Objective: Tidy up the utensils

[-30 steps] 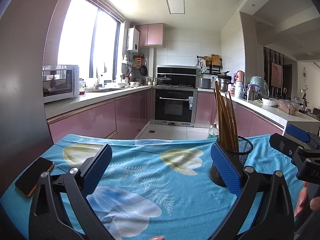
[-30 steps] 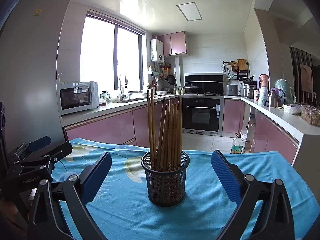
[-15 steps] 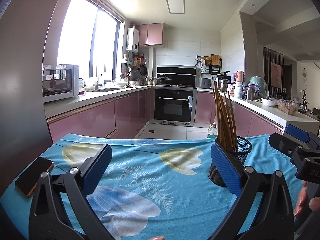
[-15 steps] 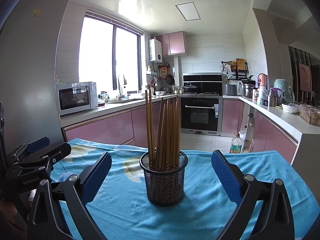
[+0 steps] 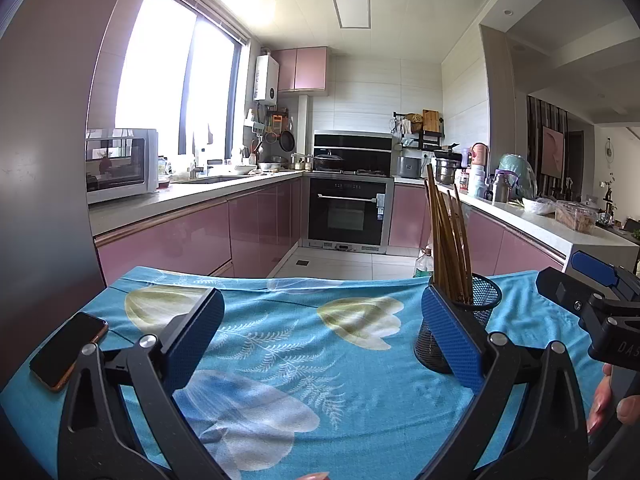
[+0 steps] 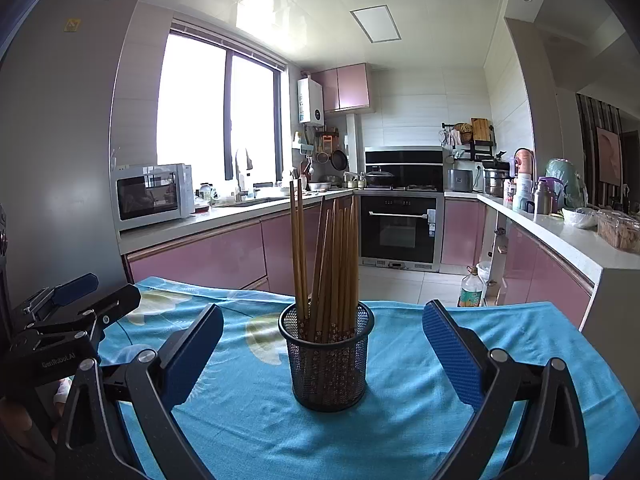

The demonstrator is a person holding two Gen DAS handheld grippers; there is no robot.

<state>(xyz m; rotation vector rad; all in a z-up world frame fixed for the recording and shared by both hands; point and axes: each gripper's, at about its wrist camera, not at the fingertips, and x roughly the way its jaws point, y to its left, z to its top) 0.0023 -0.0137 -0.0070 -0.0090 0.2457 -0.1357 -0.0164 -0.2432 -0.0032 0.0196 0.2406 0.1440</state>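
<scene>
A bundle of wooden chopsticks point(image 6: 326, 264) is stood nearly upright in a black mesh holder point(image 6: 328, 360), long axes vertical, the patterned ends sunk at the bottom and the plain ends fanned slightly at the top; two sticks on the left are seen to rise higher than the rest. Only chopsticks can be made out in the holder, which is set upright on a blue floral tablecloth point(image 6: 400, 432) (toward the far edge, before a kitchen with pink cabinets).

The right gripper point(image 6: 322, 354) is held level and low over the cloth, its jaws spread wide with the holder centred between the blue pads point(image 6: 450, 360) and touched by neither. Nothing is gripped.

In the left wrist view the left gripper point(image 5: 320, 338) is likewise held level and spread wide, nothing between its pads but bare cloth; the holder point(image 5: 478, 304) is partly hidden behind its right-hand pad. The right gripper's body and a few fingers are seen at that view's right edge. A phone point(image 5: 68, 350) is laid flat at the table's left edge.
</scene>
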